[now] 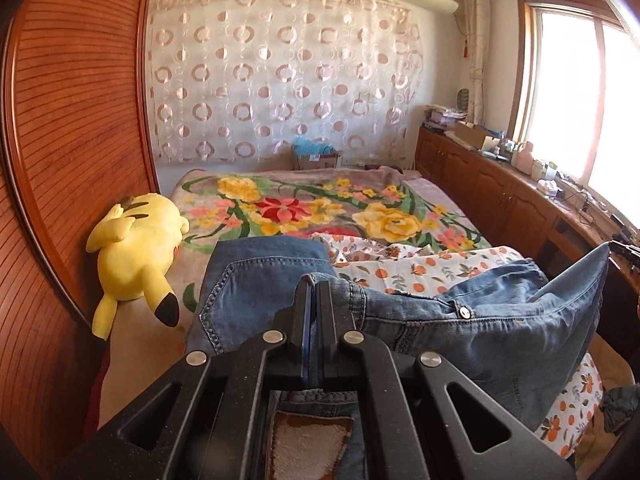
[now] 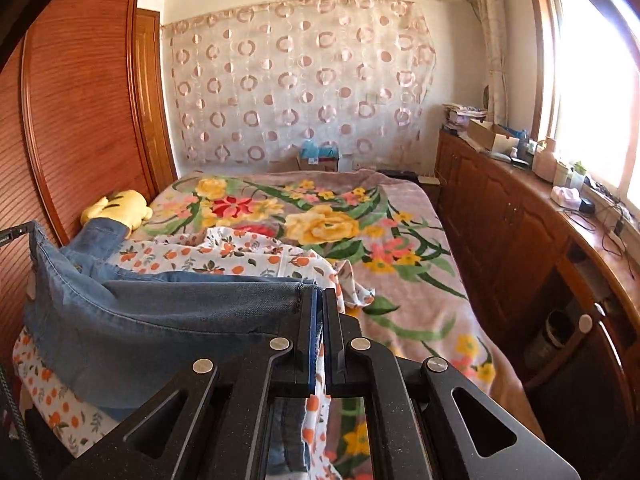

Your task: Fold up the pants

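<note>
Blue denim pants [image 1: 500, 320] hang stretched between my two grippers above the bed. My left gripper [image 1: 315, 286] is shut on one corner of the waistband, with a leather label visible below the jaws. From there the denim runs right, past a metal button [image 1: 464, 312], to a raised far corner. In the right wrist view, my right gripper [image 2: 319, 298] is shut on the other corner of the pants [image 2: 160, 320], and the cloth sags away to the left.
Under the pants lies a white cloth with an orange print [image 1: 420, 270] on a floral blanket [image 2: 340, 224]. A yellow plush toy [image 1: 136, 256] leans on the wooden headboard [image 1: 68, 160]. Wooden cabinets [image 2: 500, 216] with clutter line the window side.
</note>
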The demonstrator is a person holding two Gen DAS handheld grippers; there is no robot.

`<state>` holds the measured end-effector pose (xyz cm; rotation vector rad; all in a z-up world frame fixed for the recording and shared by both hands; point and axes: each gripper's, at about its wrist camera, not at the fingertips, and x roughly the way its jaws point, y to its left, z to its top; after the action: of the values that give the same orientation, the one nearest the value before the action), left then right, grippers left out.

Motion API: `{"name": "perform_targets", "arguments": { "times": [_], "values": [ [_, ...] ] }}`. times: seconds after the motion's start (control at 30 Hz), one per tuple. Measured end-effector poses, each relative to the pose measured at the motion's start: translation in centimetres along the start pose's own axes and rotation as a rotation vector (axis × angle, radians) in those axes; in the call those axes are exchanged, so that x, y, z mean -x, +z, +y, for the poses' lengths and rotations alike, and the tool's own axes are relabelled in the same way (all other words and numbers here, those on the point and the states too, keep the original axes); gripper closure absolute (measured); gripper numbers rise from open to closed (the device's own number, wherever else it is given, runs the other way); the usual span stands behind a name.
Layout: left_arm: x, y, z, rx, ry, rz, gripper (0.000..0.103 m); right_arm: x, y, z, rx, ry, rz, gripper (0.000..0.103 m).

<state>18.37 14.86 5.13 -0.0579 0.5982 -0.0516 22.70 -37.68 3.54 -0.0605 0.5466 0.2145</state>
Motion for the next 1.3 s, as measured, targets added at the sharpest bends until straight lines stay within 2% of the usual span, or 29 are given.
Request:
{"name": "perform_targets", "arguments": {
  "times": [0.47, 0.67, 1.07, 1.17, 1.3],
  "values": [
    [-9.3, -0.4, 4.1, 0.046, 0.037, 0.135, 0.1, -14.0, 4.7, 0.0, -0.027, 0.009, 0.128, 0.101],
    [-11.1, -0.7, 4.3, 0.04, 0.039, 0.169, 0.1, -18.4, 5.2, 0.5, -0.014, -0.002, 0.19, 0.101],
    [-10.3, -0.5, 3.6, 0.015, 0.056, 0.165, 0.099, -18.5, 6.0, 0.9, 0.042, -0.044, 0.238, 0.1],
    [-9.3, -0.2, 3.5, 0.002, 0.059, 0.149, 0.091, -17.3, 6.3, 0.9, 0.038, -0.046, 0.219, 0.093],
    [-7.5, 0.2, 3.1, -0.023, 0.06, 0.115, 0.072, -15.4, 6.4, 1.2, 0.045, -0.053, 0.184, 0.07]
  ]
}}
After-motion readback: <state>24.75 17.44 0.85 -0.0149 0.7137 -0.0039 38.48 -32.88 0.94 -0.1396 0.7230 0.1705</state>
